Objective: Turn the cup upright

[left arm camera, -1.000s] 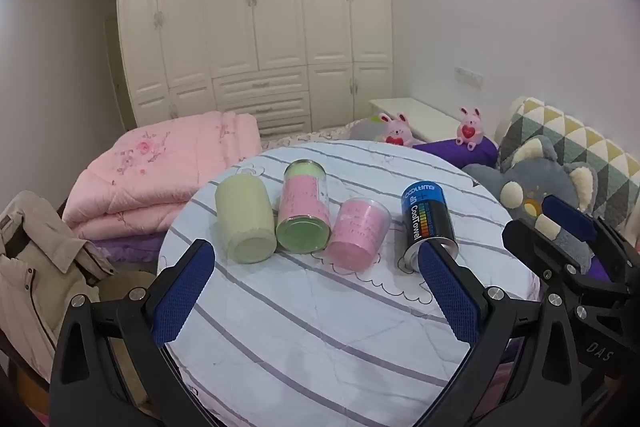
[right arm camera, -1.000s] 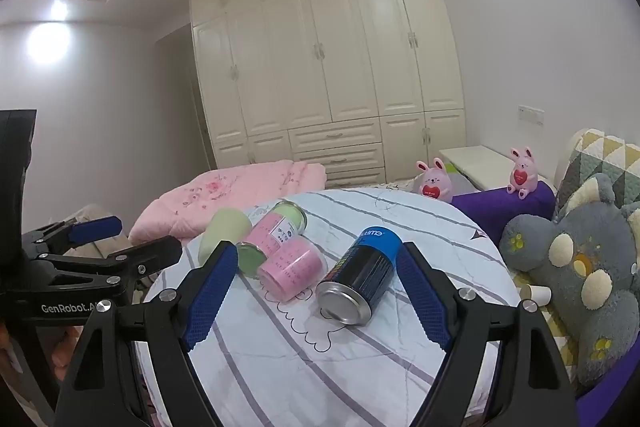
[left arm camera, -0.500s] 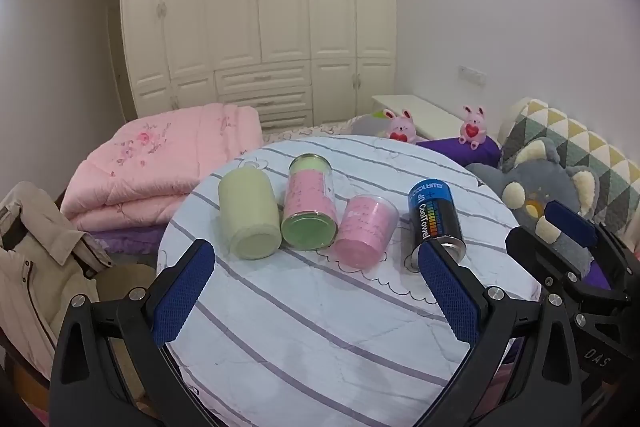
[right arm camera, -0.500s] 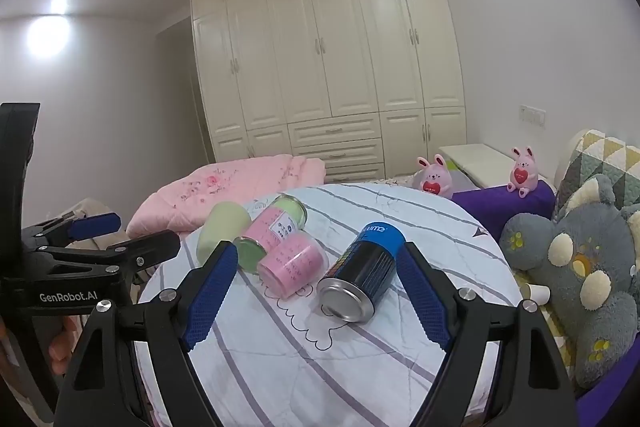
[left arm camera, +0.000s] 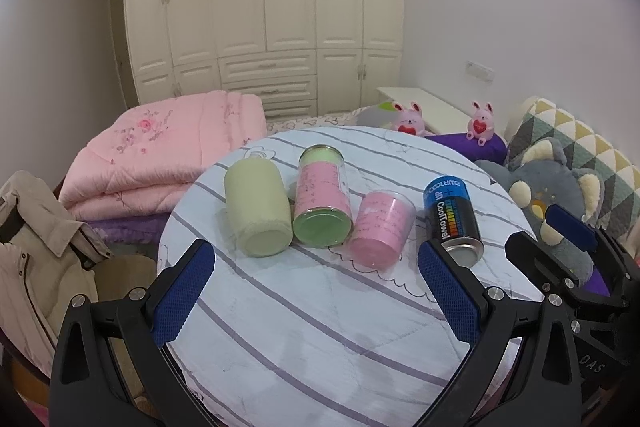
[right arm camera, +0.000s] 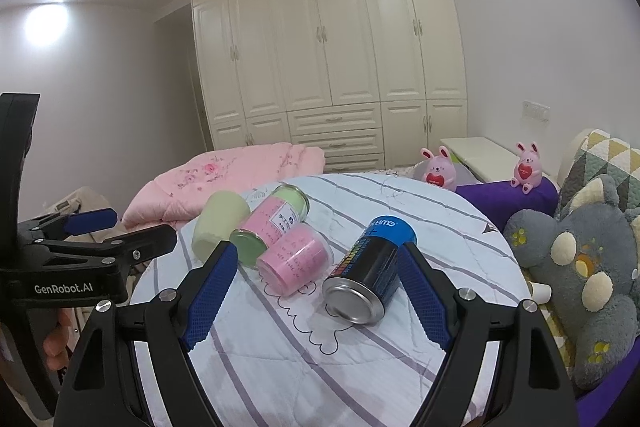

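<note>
Left wrist view: the left gripper (left arm camera: 316, 293) is spread wide and holds nothing, positioned above the near part of the round table (left arm camera: 320, 347), where four containers lie on their sides in a row: a pale green cup (left arm camera: 258, 211), a green-lidded jar (left arm camera: 323, 205), a pink cup (left arm camera: 382, 229) and a blue-topped can (left arm camera: 452, 219), each touching or just beside its neighbour. Right wrist view: the right gripper (right arm camera: 318, 293) is likewise released and empty, its blue pads (right arm camera: 210, 291) flanking the pink cup (right arm camera: 294, 261) and the can (right arm camera: 370, 269) without contact, while the left gripper (right arm camera: 92, 231) sits at the left edge beside the table (right arm camera: 440, 227).
</note>
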Tool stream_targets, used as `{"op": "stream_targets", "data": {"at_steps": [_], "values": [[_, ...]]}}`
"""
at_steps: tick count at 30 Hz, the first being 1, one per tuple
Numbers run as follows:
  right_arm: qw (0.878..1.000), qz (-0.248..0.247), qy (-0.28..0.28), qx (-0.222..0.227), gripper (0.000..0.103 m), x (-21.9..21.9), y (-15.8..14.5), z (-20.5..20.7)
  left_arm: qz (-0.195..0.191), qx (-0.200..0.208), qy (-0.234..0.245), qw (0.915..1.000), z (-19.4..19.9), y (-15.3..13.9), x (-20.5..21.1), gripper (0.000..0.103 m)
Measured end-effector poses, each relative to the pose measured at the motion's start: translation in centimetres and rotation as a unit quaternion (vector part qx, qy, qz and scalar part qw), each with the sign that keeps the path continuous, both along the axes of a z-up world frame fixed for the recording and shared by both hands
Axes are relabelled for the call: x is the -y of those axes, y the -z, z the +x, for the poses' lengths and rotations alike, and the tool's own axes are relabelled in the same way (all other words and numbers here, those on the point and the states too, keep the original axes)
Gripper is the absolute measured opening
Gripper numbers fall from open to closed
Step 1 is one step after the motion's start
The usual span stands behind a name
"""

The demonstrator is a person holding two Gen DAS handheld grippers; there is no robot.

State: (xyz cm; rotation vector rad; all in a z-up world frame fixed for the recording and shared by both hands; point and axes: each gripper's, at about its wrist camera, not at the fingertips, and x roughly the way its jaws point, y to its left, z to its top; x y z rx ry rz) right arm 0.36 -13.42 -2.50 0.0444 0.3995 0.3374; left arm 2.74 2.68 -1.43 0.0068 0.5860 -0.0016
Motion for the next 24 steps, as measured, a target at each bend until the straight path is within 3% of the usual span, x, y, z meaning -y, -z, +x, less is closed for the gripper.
{"op": "stream_targets", "data": {"at_steps": [15,24], "values": [[0.999,0.016,0.011,0.035,0.083,-0.3,-0.8,0.2,0.021,0.028,0.012,0.9993,0.9,-1.0,0.4,0.103],[0.999,0.016,0.016,0.034,0.083,-0.4,-0.8,0.8,0.021,0.028,0.017,0.9992,1.7,-1.0,0.6,0.103]]}}
